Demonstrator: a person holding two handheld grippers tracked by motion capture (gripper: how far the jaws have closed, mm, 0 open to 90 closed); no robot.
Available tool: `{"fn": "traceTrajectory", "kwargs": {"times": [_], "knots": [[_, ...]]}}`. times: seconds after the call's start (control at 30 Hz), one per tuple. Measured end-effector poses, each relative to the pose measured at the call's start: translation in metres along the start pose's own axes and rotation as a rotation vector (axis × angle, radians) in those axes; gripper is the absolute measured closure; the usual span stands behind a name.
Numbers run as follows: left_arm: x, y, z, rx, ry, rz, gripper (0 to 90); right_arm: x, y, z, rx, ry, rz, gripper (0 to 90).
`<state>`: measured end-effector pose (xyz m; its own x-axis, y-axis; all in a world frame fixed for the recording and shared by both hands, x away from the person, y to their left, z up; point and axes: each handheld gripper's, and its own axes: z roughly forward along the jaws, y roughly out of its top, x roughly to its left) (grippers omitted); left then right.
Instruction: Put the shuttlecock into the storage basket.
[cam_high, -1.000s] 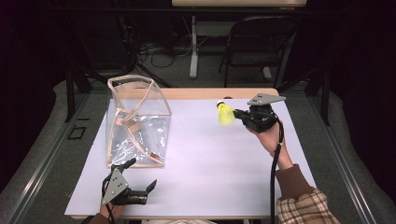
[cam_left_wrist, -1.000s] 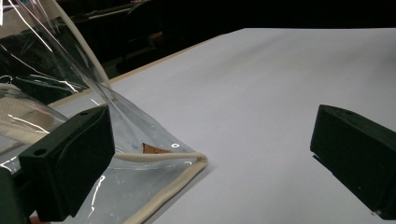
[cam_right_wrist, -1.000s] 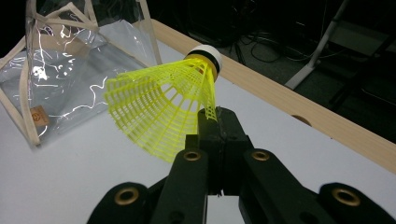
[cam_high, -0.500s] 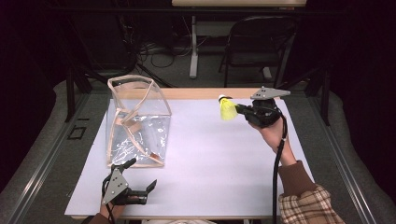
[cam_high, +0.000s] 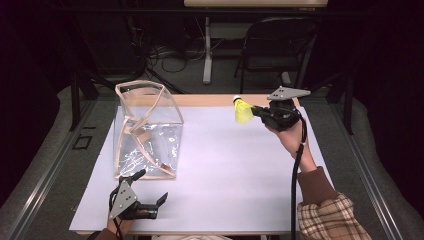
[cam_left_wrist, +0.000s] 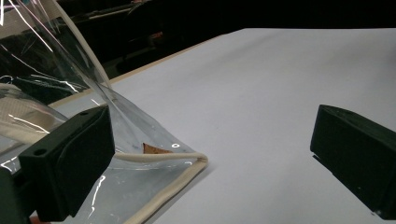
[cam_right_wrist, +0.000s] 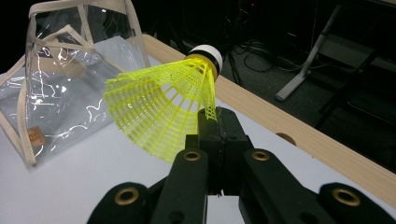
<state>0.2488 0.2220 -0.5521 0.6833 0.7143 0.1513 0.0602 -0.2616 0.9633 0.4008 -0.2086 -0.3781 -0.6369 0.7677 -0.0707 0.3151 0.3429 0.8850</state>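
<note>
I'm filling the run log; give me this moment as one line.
right gripper: shut on yellow shuttlecock, raised | left gripper: open, beside clear bag | bag upright

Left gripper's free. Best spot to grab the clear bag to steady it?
Take the cream-piped bottom corner of the clear bag, coming in low along the table from the person's side. That stiff edge lies flat just ahead of the open left gripper; the film walls look slack and slippery.
</note>
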Motion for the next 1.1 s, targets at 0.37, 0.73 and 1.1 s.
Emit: {"fn": "traceTrajectory", "kwargs": {"times": [0.37, 0.73, 1.1], "knots": [[0.000, 0.000, 0.000, 0.000, -0.002, -0.001, 0.0, 0.003, 0.012, 0.005, -0.008, 0.006, -0.009, 90.0], [0.000, 0.000, 0.000, -0.001, -0.003, -0.001, 0.0, 0.007, 0.025, 0.010, -0.019, 0.018, -0.023, 90.0], [0.000, 0.000, 0.000, -0.001, -0.003, -0.002, 0.0, 0.013, 0.034, 0.017, -0.020, 0.034, -0.035, 90.0]]}}
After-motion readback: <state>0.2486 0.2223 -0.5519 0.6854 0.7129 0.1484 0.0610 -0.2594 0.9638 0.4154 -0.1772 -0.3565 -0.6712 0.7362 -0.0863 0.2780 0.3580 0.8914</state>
